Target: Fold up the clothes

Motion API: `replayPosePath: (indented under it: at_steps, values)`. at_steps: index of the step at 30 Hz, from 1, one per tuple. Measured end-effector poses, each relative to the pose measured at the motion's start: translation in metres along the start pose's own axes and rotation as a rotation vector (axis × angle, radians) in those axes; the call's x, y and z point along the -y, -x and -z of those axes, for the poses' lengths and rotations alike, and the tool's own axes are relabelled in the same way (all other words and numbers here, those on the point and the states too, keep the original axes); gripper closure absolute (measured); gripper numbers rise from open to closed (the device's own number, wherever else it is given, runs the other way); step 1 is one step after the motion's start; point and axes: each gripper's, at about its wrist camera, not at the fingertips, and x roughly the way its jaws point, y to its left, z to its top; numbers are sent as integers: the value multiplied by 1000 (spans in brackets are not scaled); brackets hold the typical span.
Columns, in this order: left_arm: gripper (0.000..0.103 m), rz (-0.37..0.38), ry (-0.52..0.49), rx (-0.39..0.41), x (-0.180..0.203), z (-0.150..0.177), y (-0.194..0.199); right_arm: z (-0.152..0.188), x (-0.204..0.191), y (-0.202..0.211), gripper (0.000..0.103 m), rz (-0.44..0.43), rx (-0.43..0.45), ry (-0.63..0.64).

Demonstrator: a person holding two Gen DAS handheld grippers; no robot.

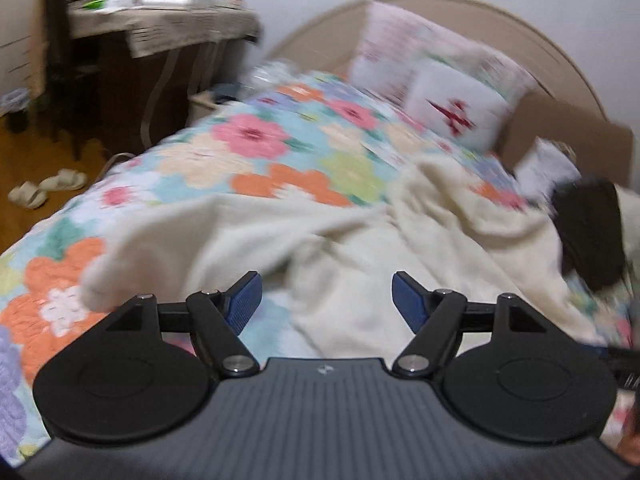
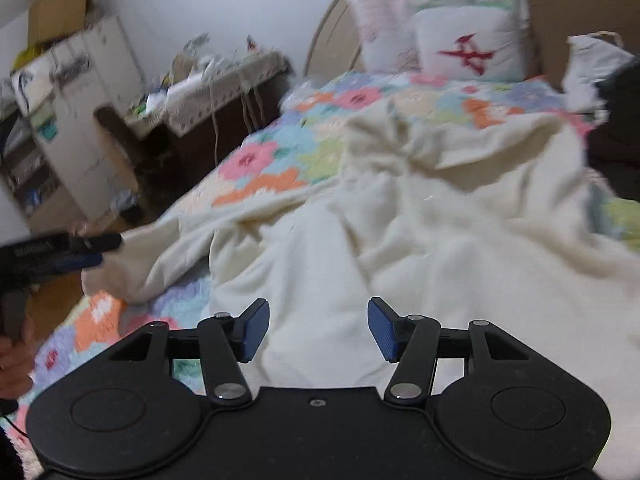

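- Sweater point(image 2: 420, 232), cream, lies rumpled across the bed's point(image 1: 256, 136) floral quilt.
- Left tongs point(image 1: 326, 300) released, nothing between them.
- Right tongs point(image 2: 318, 330) released, over the sweater.

— From my feed: white plaster wall point(image 1: 304, 8), curved beige headboard point(image 1: 520, 20) at one o'clock, brown wooden floor point(image 1: 24, 148) at nine.

— I see a dark wooden desk under beige lace cloth point(image 2: 224, 88) at eleven.

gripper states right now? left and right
Left gripper: open, holding nothing, above the cream garment.
Right gripper: open, holding nothing.
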Motion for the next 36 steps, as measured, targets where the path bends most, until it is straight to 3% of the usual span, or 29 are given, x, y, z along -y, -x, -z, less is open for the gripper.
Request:
replayPosePath:
  at_steps: [4, 7, 11, 17, 25, 29, 32, 36]
  values:
    - [32, 53, -75, -139, 48, -25, -2, -16, 33, 49, 42, 28, 66, -16]
    - [23, 92, -38, -241, 65, -53, 3, -27, 60, 77, 28, 67, 64, -53]
    - [22, 56, -106, -266, 88, -75, 24, -32, 83, 108, 25, 85, 80, -82]
    - [22, -16, -240, -212, 133, -83, 54, -38, 91, 127, 22, 183, 69, -50]
    - [22, -8, -317, -109, 169, -71, 57, -76, 94, 117, 21, 217, 17, -57]
    - [22, -28, -334, -72, 181, -77, 32, -119, 107, 91, 21, 197, -63, -130]
    - [22, -62, -339, -49, 193, -86, 9, -154, 121, 66, 21, 196, -59, -227]
    - [22, -35, -347, -5, 197, -83, 1, -155, 144, 35, 21, 253, -68, -235]
